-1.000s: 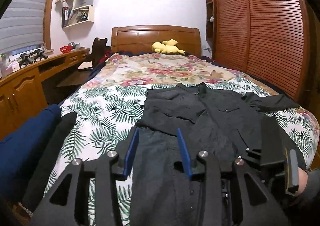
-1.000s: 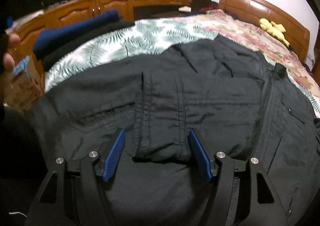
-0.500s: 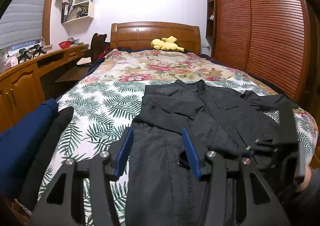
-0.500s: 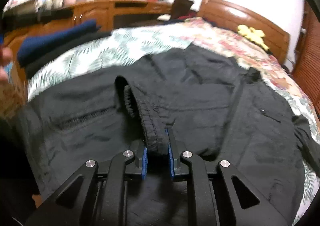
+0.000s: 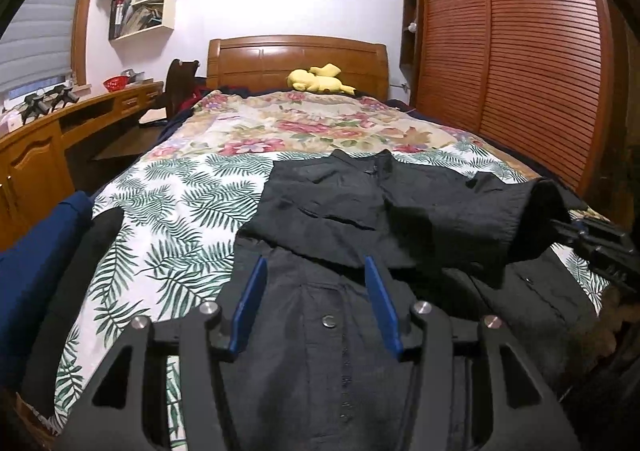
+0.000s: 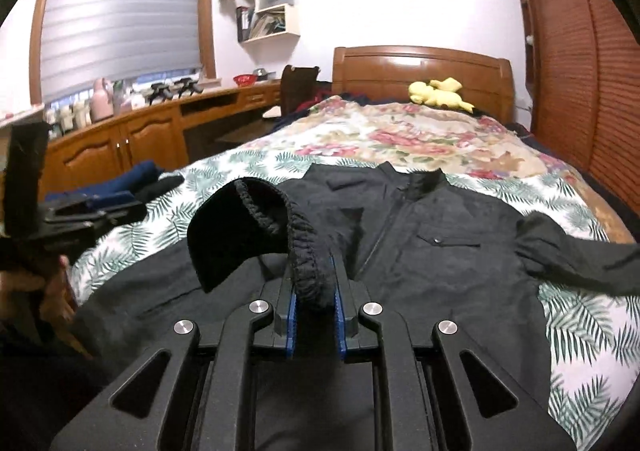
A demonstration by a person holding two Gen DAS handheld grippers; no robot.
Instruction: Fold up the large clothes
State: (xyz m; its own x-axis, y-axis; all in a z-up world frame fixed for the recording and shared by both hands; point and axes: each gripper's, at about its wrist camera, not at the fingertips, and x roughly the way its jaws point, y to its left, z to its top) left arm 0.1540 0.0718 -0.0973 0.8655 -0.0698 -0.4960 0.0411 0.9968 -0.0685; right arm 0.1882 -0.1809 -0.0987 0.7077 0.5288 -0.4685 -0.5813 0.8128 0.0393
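Lifted since a second ago, the sleeve cuff (image 6: 276,227) is clamped in the right hand-held gripper (image 6: 314,315) above the black jacket (image 6: 440,251); the left hand-held gripper (image 5: 316,307), jaws apart, hovers over the jacket's hem.

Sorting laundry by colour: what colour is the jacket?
Black jacket, clearest in the right wrist view.

Bare bedspread (image 5: 168,211) left of jacket (image 5: 332,211)

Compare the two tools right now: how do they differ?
The right tool is shut on the jacket's ribbed cuff and holds it up off the bed; the left tool is open, gripping nothing. The right one carries fabric; the left only points over the jacket front. Both have blue pads and black frames.
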